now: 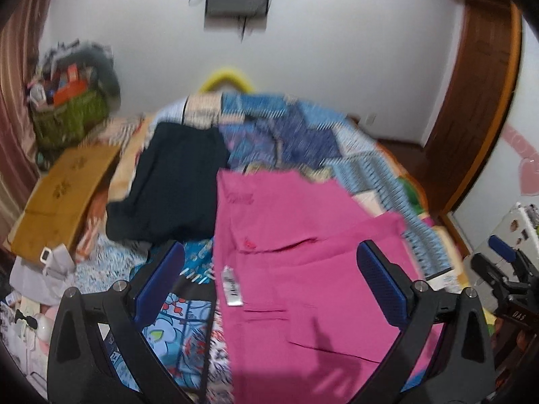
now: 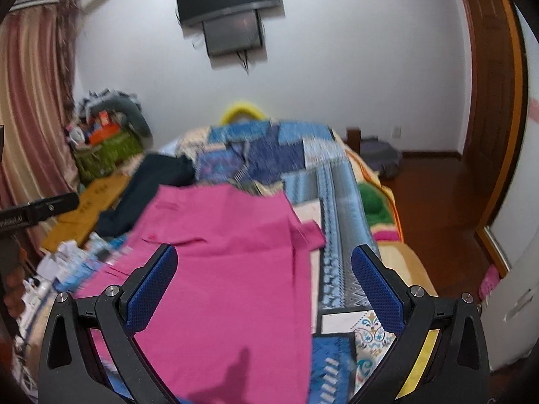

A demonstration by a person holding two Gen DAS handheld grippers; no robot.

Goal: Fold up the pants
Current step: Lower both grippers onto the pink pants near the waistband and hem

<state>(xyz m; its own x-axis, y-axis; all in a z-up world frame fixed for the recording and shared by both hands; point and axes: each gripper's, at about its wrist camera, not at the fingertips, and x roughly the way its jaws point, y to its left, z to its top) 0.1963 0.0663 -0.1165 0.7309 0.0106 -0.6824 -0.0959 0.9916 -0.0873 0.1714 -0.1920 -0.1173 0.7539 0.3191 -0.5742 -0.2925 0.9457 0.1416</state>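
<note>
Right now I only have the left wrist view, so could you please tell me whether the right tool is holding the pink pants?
Observer: No. The right tool is open, its fingers apart above the pink pants and gripping nothing.
Operator: Thank you. What lies right of the pants on that side?
Observer: A blue patterned blanket runs beside the pants' right edge, and past it a green item sits at the bed's edge.
Operator: Is the floor beyond the bed in view?
Observer: Yes, dark wooden floor, with a grey bundle lying near the wall.
</note>
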